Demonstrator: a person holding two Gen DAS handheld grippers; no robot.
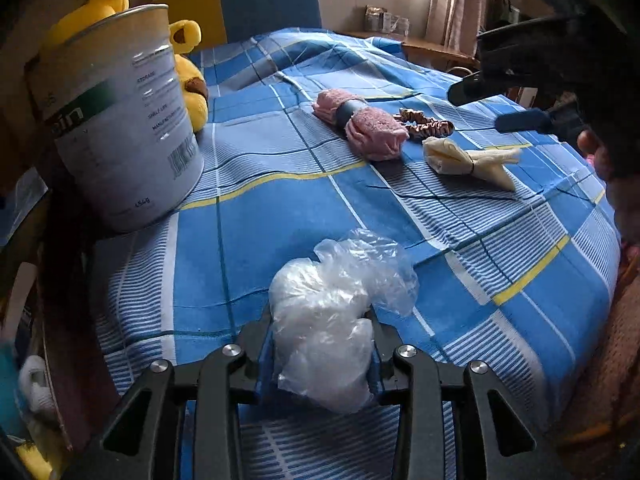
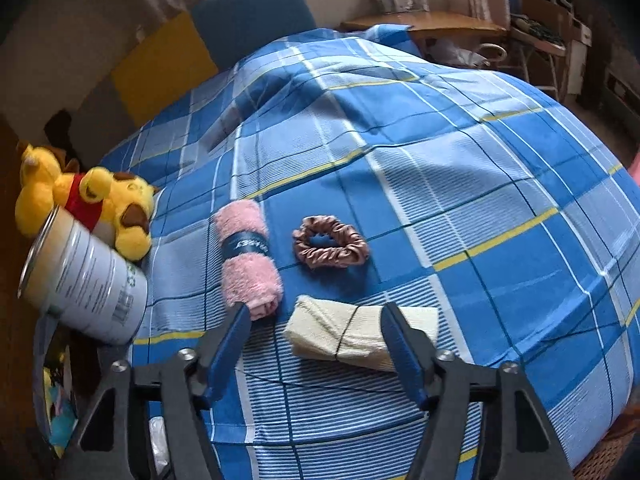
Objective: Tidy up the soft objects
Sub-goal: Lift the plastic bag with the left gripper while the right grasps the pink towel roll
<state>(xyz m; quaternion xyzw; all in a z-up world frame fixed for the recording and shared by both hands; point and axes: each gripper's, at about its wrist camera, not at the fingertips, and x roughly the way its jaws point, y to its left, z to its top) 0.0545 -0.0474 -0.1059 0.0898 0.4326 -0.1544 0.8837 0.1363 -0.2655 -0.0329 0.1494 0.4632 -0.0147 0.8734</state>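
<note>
Left wrist view is showing the left gripper (image 1: 320, 344) squeezing a crumpled plastic bag (image 1: 332, 312) over the blue checked sheet (image 1: 280, 220). Right gripper (image 2: 316, 320) is standing open, straddling the cream cloth bundle (image 2: 340, 332); pink towel roll (image 2: 248, 256) and scrunchie (image 2: 330, 248) are lying beyond.

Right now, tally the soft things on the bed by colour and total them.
Pink: 2, rolled towel, scrunchie
Cream: 1, tied cloth
Clear: 1, plastic bag
Yellow: 1, plush toy
Total: 5
</note>
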